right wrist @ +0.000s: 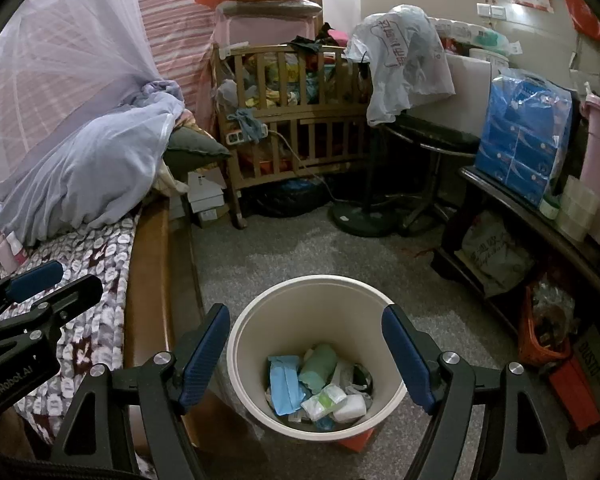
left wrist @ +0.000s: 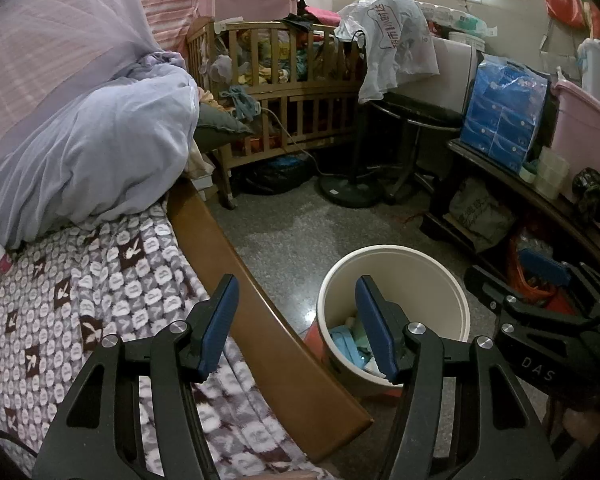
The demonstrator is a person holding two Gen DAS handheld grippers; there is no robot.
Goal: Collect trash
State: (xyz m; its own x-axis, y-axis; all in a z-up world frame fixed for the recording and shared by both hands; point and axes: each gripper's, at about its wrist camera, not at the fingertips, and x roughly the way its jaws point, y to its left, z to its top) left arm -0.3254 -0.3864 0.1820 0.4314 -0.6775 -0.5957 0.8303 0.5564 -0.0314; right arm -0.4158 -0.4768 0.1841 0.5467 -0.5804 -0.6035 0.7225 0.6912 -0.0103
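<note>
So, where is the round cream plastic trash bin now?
The round cream plastic trash bin stands on the grey floor, just right of the wooden bed frame, straight ahead of the open right gripper in the right wrist view.

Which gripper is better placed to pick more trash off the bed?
Probably the left gripper: it is open over the patterned blanket and bed edge, while the open right gripper hangs over the bin on the floor.
</note>
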